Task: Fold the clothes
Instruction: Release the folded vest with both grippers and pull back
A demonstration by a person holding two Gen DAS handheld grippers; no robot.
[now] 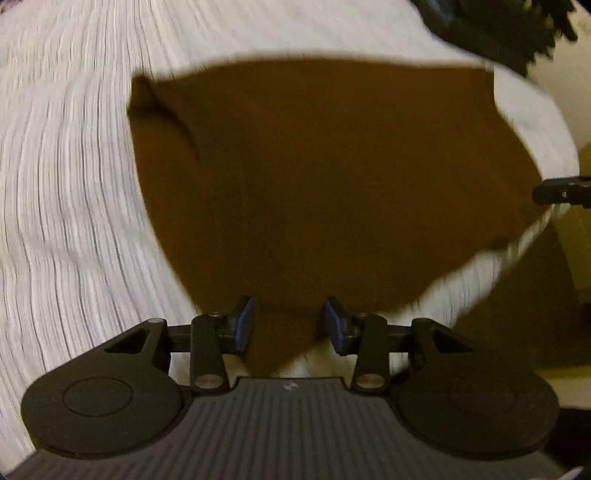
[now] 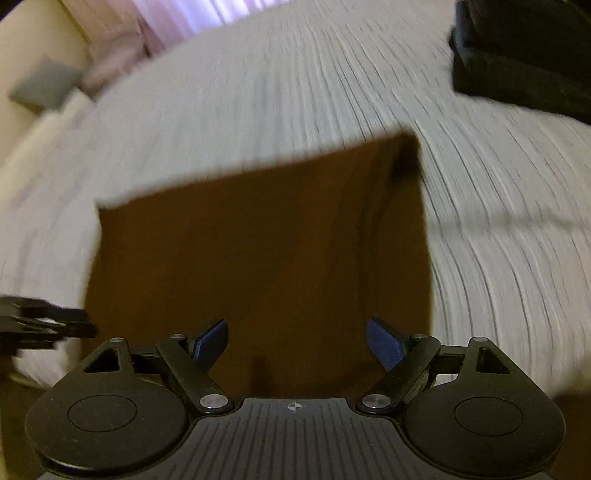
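A brown garment (image 1: 325,177) lies folded flat on a white ribbed bedcover (image 1: 66,221); it also shows in the right wrist view (image 2: 266,251). My left gripper (image 1: 289,323) is open at the garment's near edge, with a brown corner lying between its blue pads (image 1: 243,325). My right gripper (image 2: 297,345) is open wide over the garment's near edge, holding nothing. The left gripper's tip shows at the left of the right wrist view (image 2: 48,321). The right gripper's tip shows at the right of the left wrist view (image 1: 561,192).
A dark pile of clothing (image 2: 524,51) lies on the bedcover (image 2: 258,92) at the far right, and shows in the left wrist view (image 1: 491,26). A grey pillow (image 2: 44,85) and pink curtain (image 2: 177,18) stand beyond the bed. The bed's edge (image 1: 517,254) runs right of the garment.
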